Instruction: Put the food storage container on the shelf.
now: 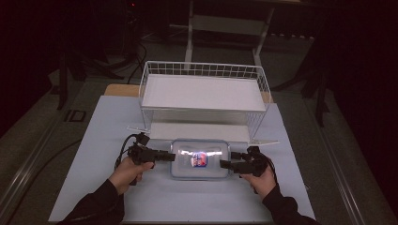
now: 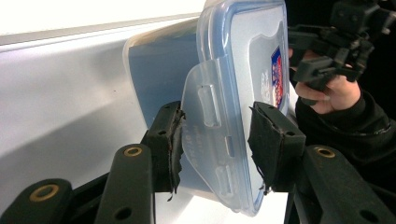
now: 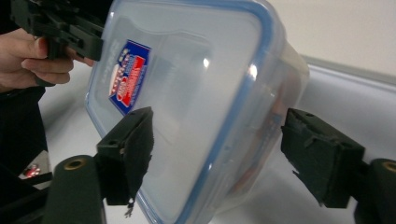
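Observation:
A clear plastic container (image 1: 199,159) with a blue-rimmed lid and a red and blue sticker lies on the white table top, just in front of the wire rack. My left gripper (image 1: 172,156) is at its left end. In the left gripper view its pads press on the lid's latch flap (image 2: 205,107) and the lid rim, so the left gripper (image 2: 215,140) is shut on them. My right gripper (image 1: 221,164) is at the container's right end. Its jaws stand wide apart on either side of the container's (image 3: 187,93) corner, and the right gripper (image 3: 219,144) is open.
A white wire rack (image 1: 202,91) with two shelves stands right behind the container, its lower shelf (image 1: 197,131) close to the container's far side. The white table top (image 1: 187,201) spreads out in front of the hands. Dark floor and furniture legs surround the table.

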Tool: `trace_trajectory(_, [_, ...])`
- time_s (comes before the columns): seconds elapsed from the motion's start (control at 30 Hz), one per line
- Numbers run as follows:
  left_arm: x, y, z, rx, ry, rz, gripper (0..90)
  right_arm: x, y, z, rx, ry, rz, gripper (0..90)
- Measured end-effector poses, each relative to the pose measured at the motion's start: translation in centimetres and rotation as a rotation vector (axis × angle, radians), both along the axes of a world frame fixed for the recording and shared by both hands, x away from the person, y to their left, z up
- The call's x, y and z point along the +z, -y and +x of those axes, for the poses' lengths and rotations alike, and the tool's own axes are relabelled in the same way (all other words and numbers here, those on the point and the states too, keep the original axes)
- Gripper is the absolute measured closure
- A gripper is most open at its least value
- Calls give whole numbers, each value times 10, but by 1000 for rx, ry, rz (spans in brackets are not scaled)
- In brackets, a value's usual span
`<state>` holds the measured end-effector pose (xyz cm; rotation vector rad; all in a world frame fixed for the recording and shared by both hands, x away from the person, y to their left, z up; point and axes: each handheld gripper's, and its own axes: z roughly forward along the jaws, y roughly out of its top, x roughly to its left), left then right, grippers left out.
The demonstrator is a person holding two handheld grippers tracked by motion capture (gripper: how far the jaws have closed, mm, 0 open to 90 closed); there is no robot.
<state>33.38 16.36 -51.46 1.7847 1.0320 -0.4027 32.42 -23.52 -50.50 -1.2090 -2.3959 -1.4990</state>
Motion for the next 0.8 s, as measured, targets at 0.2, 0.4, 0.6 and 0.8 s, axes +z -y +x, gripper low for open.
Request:
trace_trajectory(0.2, [0,0,-3,-5,11,-7,563,-4,7,5,33,-57,46,401])
trace_trajectory(0.4, [0,0,-5,-3,20,-6,564,-7,12,5,49,-83,77,469])
trace_trajectory(0.6, [4,3,-14,10,46,19,565,-6,15,0,29,-107,99,507])
trace_trajectory(0.8, [11,9,-24,17,87,56,566,0,14,-6,17,-84,72,521])
